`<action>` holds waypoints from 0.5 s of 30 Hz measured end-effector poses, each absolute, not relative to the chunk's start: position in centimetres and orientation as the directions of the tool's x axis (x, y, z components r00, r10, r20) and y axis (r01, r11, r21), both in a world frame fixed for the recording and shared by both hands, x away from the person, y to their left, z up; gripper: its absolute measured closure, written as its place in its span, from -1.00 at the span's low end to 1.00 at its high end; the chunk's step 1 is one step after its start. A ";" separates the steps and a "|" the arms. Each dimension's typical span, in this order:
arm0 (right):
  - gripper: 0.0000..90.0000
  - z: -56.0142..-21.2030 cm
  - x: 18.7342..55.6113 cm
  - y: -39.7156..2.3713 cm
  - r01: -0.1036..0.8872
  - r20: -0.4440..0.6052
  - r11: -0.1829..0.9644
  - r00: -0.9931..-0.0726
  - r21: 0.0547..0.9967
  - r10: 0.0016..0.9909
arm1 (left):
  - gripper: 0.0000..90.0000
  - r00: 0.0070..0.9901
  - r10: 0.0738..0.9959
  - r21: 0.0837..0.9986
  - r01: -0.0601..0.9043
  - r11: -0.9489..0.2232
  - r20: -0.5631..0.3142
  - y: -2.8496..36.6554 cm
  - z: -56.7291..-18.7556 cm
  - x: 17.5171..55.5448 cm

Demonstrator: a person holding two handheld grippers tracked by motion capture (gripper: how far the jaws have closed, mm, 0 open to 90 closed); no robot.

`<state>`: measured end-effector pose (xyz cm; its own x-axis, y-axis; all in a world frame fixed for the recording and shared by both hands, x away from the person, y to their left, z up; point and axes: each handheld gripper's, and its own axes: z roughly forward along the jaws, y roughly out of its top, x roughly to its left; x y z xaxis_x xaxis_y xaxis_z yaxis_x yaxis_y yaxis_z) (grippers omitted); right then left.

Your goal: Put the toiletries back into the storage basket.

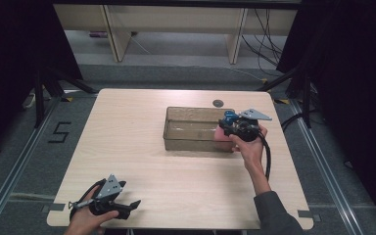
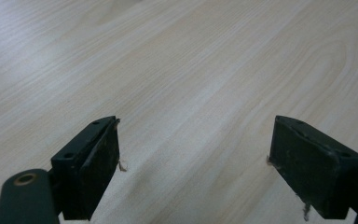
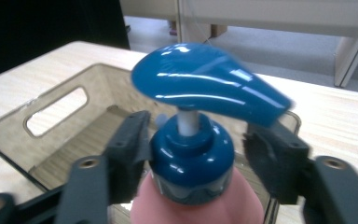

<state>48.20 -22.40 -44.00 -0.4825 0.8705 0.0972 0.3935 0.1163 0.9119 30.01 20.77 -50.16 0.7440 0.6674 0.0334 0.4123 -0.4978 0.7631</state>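
Pale wood-grain table stands on a grey floor, with dark curtains at both sides. At the near left corner, the person's left hand lies low on the table edge, forearm coming in from the bottom, wrapped around the left gripper, which points level toward the right; in the left gripper view its two black jaws stand wide apart with bare tabletop between them. Right of centre sits a clear plastic bin with a handle slot in its end wall. At the bin's right end, the right hand reaches up from a grey sleeve, wrist bent, holding the right gripper. Its jaws flank the blue cap of a pink pump bottle without pressing on it, slightly parted.
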 end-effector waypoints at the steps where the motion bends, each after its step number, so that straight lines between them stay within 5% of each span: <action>1: -0.16 -44.0 48.3 -22.6 0.390 0.102 0.114 -0.491 0.914 0.865 | -0.66 0.738 0.675 0.766 0.420 -0.487 0.025 20.7 -50.2 30.0; 15: -0.41 -43.6 47.5 -22.4 0.420 0.182 0.042 -0.478 0.906 0.859 | -0.66 0.739 0.674 0.772 0.424 -0.474 0.008 20.6 -50.3 29.9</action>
<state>47.54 -22.44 -43.63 -0.4782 0.8592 0.1819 0.4202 0.0420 0.9065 29.87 20.61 -50.28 0.7387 0.6739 0.0083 0.4240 -0.4743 0.7715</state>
